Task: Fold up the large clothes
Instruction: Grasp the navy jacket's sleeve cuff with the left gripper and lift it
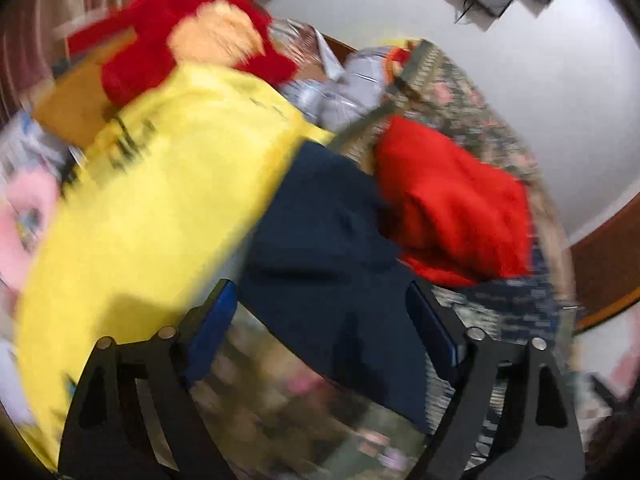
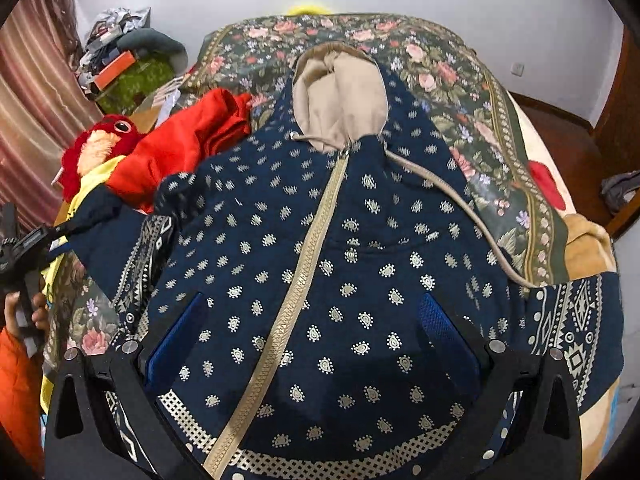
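A bed [image 2: 532, 184] under a dark floral bedspread [image 2: 440, 64] fills both views. On it lies the task's thing, a navy zip-up hoodie [image 2: 360, 248] printed with small pale teardrop motifs, face up, zipper [image 2: 304, 280] closed, its tan-lined hood [image 2: 340, 96] pointing toward twelve o'clock and the patterned hem at six in the right wrist view. At about four o'clock a banded sleeve [image 2: 572, 340] reaches outward. At nine o'clock the other sleeve runs out toward the left gripper [image 2: 24, 248], held in a person's hand [image 2: 28, 316].

Smaller things crowd the ten o'clock side: a crumpled red garment [image 2: 192, 144], a yellow cloth [image 1: 168, 200] with dark lettering, and a red plush toy [image 2: 100, 140].

The right gripper [image 2: 316, 340] hangs over the hoodie's lower front with jaws apart and nothing pinched. In the blurred left wrist view the left gripper [image 1: 332, 320] has jaws apart around plain navy fabric [image 1: 328, 240], likely that sleeve; I see no pads pressing on it.

As I judge it, the hoodie is spread flat and ready, but no fold is made: sleeves still need bringing in, then the body doubling over.
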`<state>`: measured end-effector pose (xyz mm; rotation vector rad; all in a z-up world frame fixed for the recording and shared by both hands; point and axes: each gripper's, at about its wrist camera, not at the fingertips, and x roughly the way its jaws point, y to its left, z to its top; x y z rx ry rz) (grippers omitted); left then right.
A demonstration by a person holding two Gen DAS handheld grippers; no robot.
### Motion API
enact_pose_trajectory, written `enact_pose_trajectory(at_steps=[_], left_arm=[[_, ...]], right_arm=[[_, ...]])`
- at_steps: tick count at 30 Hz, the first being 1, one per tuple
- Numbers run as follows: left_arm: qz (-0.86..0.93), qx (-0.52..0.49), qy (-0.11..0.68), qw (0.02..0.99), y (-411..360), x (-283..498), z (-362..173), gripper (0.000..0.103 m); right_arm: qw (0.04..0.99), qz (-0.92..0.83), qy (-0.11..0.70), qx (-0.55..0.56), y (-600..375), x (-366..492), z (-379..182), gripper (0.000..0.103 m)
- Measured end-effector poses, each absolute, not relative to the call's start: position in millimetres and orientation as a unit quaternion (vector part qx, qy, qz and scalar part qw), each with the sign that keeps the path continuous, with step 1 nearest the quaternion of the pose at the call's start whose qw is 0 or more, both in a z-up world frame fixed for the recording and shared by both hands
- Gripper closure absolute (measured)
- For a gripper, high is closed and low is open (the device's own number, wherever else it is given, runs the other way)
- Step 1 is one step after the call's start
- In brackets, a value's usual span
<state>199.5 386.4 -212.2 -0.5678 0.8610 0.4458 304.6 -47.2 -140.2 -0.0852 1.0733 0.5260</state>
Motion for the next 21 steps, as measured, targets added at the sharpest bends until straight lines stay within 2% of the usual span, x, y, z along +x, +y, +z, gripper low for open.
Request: enact_pose_trajectory(at_steps=[9, 11, 15, 18, 21], left_arm=[[0.248, 0.070, 0.455, 0.853, 343, 231, -216, 0.017], [0.218, 0.120, 0.462, 0.851, 328, 234, -220, 0.012], [0.171, 0.232, 0.461, 0.839, 292, 236, -230, 0.011], [0.167, 0.255, 0.465, 0.831, 286, 248, -233, 0.011], [0.174, 0.219, 0.482, 0.831, 300, 264, -238, 0.011]], right_arm=[[0.817, 0.238, 0.525, -0.036, -49, 314, -150, 0.000], [0.816, 0.235, 0.526, -0.041, -47, 315, -151, 0.000], [0.814, 0.239, 0.526, -0.054, -41, 311, -154, 0.000], [0.811, 0.242, 0.528, -0.062, -35, 310, -158, 0.000], [0.806, 0.247, 0.533, -0.069, -31, 310, -162, 0.000]])
